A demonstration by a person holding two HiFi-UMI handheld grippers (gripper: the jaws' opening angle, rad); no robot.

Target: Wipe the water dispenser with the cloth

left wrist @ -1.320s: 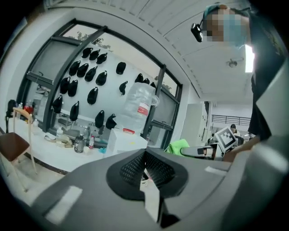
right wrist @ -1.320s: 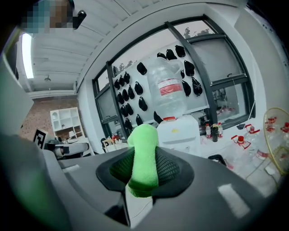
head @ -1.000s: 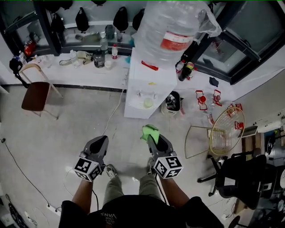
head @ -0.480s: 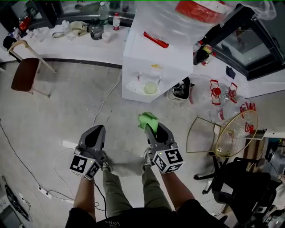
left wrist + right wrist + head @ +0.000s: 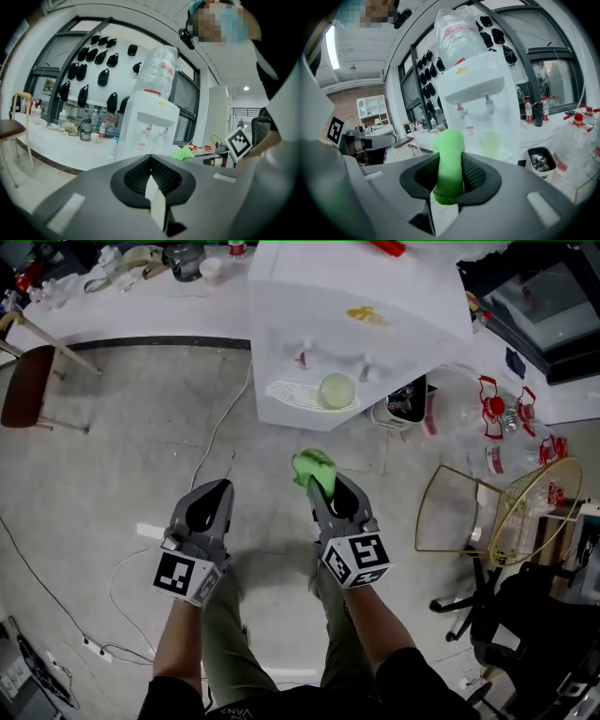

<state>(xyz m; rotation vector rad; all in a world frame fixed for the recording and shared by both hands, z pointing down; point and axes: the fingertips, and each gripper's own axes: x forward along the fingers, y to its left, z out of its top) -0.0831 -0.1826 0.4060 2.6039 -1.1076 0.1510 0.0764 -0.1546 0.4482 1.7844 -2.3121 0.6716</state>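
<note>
Nearest, your right gripper [image 5: 328,495] pinches the bright green folded cloth [image 5: 314,468], which sticks out past its jaws. Beside it, your left gripper [image 5: 214,495] holds nothing, jaws pressed together. Ahead of both stands the white boxy water dispenser [image 5: 356,324], clear of the cloth.

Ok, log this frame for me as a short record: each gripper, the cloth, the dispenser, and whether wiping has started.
left gripper: fingers shut, nothing between them
right gripper: fingers shut on the cloth
cloth: green, bunched, sticking out past the fingers
water dispenser: white, ahead of both grippers, a pale green cup at its front
wiping: not yet begun; cloth is apart from the dispenser
</note>
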